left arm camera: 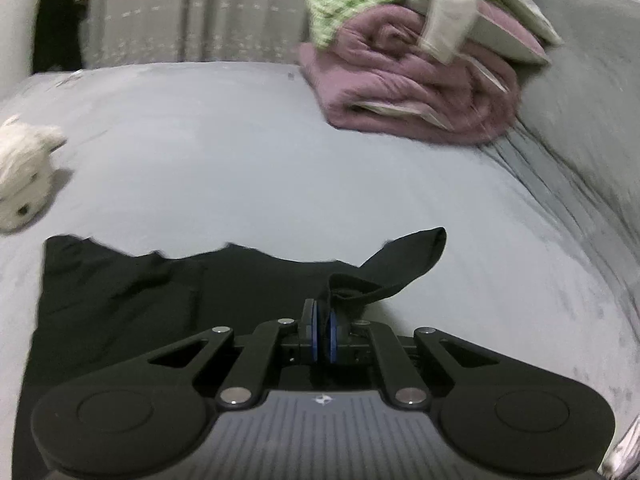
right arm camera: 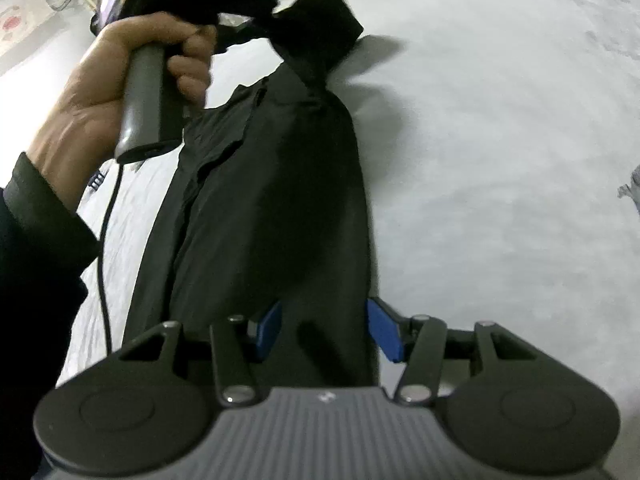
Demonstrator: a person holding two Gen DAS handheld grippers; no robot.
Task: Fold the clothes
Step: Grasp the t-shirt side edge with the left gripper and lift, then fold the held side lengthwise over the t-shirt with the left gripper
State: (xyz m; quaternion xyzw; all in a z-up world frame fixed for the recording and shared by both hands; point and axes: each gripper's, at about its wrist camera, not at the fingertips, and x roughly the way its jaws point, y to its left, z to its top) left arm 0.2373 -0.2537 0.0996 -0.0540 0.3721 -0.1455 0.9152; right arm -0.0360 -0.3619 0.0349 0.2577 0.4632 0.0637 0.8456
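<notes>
A black garment (left arm camera: 140, 300) lies on the grey bed sheet (left arm camera: 280, 160). My left gripper (left arm camera: 322, 312) is shut on a bunched corner of it, and a flap of cloth sticks up beyond the pads. In the right wrist view the garment (right arm camera: 272, 200) runs as a long folded band from my right gripper (right arm camera: 328, 332) up to the left gripper (right arm camera: 276, 12), which a hand (right arm camera: 100, 80) holds above the bed. The right gripper's blue pads (right arm camera: 384, 332) sit on either side of the thick band and press on it.
A pile of clothes, pink (left arm camera: 420, 92) with a green-and-white piece (left arm camera: 352, 4) on top, sits at the far side of the bed. A grey pillow (left arm camera: 580, 80) is at the right. A white plush toy (left arm camera: 24, 176) lies at the left edge. A cable (right arm camera: 104, 260) hangs from the left handle.
</notes>
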